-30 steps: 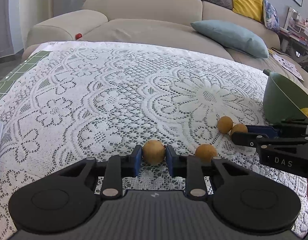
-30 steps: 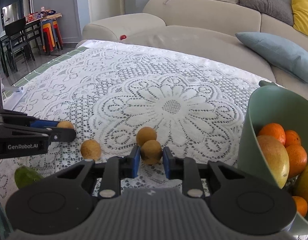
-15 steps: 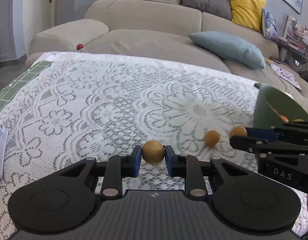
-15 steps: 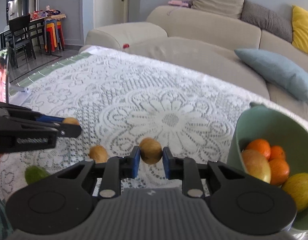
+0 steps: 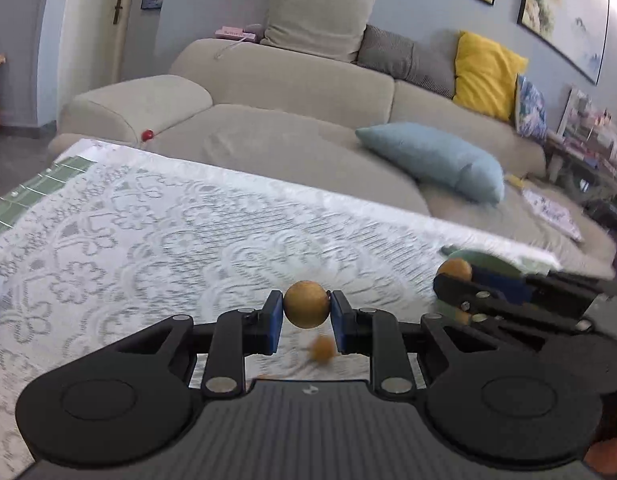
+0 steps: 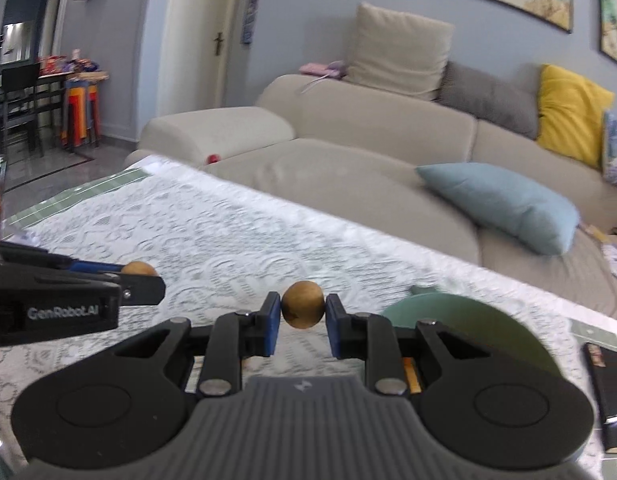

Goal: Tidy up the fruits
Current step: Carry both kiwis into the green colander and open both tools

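My left gripper [image 5: 306, 314] is shut on a small round brown fruit [image 5: 306, 309] and holds it well above the lace tablecloth [image 5: 148, 240]. My right gripper [image 6: 302, 314] is shut on a like brown fruit [image 6: 303, 310], also lifted. Each gripper shows in the other's view: the right one [image 5: 454, 276] with its fruit at right, the left one [image 6: 142, 274] at left. Another brown fruit [image 5: 322, 349] lies on the cloth below the left gripper. The green bowl [image 6: 468, 320] sits low right, its inside hidden; its rim [image 5: 492, 260] shows behind the right gripper.
A beige sofa [image 5: 288, 92] with a blue cushion [image 5: 436, 160] and a yellow cushion [image 5: 484, 72] runs behind the table. A small red ball [image 5: 148, 134] lies on the sofa. A dark book [image 6: 604, 384] lies at the table's right edge.
Both grippers have risen from the table with their fruits and tilted up. The bowl's fruits have dropped out of sight. One brown fruit stays on the cloth.
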Motion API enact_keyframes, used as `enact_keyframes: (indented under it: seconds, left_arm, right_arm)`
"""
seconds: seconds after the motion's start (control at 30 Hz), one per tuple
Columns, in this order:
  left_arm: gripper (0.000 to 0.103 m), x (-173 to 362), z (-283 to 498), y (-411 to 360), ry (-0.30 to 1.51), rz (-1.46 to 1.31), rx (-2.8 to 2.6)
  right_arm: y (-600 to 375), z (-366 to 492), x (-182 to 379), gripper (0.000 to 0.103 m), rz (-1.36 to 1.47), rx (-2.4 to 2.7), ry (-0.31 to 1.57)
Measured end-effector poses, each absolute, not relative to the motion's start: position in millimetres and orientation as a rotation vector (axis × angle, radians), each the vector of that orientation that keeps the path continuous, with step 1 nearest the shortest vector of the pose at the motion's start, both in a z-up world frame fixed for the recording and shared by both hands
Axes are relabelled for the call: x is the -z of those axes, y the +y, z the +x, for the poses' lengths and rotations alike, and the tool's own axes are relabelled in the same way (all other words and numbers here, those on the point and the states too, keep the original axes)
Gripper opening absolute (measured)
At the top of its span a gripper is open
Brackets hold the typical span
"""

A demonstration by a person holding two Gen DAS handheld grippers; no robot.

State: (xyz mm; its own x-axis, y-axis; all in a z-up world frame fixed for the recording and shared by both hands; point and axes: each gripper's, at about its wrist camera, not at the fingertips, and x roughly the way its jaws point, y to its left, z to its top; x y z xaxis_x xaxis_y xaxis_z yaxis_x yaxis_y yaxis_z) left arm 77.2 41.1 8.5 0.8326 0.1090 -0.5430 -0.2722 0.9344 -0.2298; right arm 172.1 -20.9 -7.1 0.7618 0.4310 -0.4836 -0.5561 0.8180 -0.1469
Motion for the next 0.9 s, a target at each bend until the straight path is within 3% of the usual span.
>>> enact_keyframes:
  seconds: [0.43, 0.9]
  left_arm:
    - [0.028, -27.5, 127.3, -20.9, 0.587, -0.478, -0.076]
    - [0.028, -0.5, 178.9, -48.0, 0.741, -0.532, 0.000]
  right_arm:
    - [-78.2, 200.4, 1.3, 0.020, -0.295, -0.361, 0.490]
    - [-115.5, 236.2, 24.1, 0.020, -0.229, -0.343, 0.672]
